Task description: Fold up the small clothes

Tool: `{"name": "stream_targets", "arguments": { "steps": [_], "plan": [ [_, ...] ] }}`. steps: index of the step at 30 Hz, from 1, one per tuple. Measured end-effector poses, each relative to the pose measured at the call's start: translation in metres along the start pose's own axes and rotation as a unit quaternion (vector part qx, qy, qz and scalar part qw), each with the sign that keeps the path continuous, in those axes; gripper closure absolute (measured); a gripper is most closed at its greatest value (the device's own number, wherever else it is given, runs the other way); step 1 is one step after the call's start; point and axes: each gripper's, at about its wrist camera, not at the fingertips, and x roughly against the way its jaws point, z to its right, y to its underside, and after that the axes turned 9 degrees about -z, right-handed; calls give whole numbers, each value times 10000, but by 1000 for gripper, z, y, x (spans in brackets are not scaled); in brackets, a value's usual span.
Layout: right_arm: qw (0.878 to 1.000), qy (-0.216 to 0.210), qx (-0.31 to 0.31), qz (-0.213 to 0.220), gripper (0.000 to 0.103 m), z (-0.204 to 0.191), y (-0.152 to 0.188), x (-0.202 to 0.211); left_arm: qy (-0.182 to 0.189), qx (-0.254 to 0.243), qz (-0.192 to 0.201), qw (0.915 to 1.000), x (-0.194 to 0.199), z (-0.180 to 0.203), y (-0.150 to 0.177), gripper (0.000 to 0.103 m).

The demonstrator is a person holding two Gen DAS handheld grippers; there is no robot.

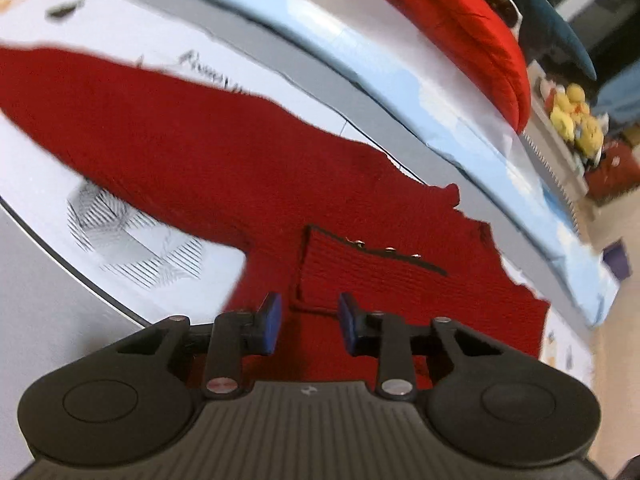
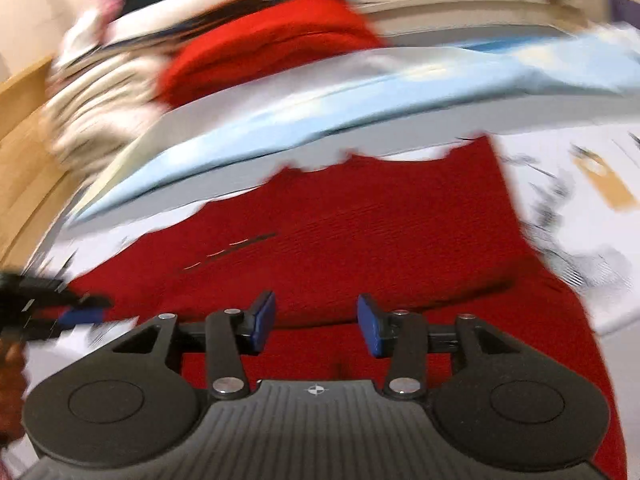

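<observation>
A dark red knitted garment (image 1: 208, 152) lies spread flat on the white printed table cover (image 1: 132, 32). One sleeve stretches to the far left. A small chest pocket (image 1: 352, 264) with metal studs lies just ahead of my left gripper (image 1: 310, 326), which is open and empty low over the fabric. In the right wrist view the same garment (image 2: 380, 224) fills the middle. My right gripper (image 2: 316, 324) is open and empty above its lower part. The left gripper (image 2: 76, 314) shows at the left edge there. Both views are motion-blurred.
A light blue cloth (image 1: 400, 76) lies along the table's far side. Behind it is a pile of clothes with a bright red item (image 1: 460, 20) on top. Yellow plush toys (image 1: 576, 116) sit on a shelf at right. A wooden surface (image 2: 24, 128) is at left.
</observation>
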Motion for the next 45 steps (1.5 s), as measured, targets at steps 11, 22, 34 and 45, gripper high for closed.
{"name": "stream_targets", "arguments": {
  "steps": [11, 22, 34, 45],
  "plan": [
    [9921, -364, -816, -879, 55, 18, -17, -26, 356, 648, -410, 9964, -52, -5, 2, 58],
    [9914, -380, -765, -989, 55, 7, -29, -30, -85, -18, 471, 9989, -40, 14, -11, 95],
    [9960, -124, -665, -586, 55, 20, -49, -46, -927, -461, 1552, 9824, -9, 22, -25, 91],
    [9929, 27, -1185, 12, 83, 77, -70, -75, -241, -900, 1175, 9887, -17, 36, -15, 88]
  ]
}}
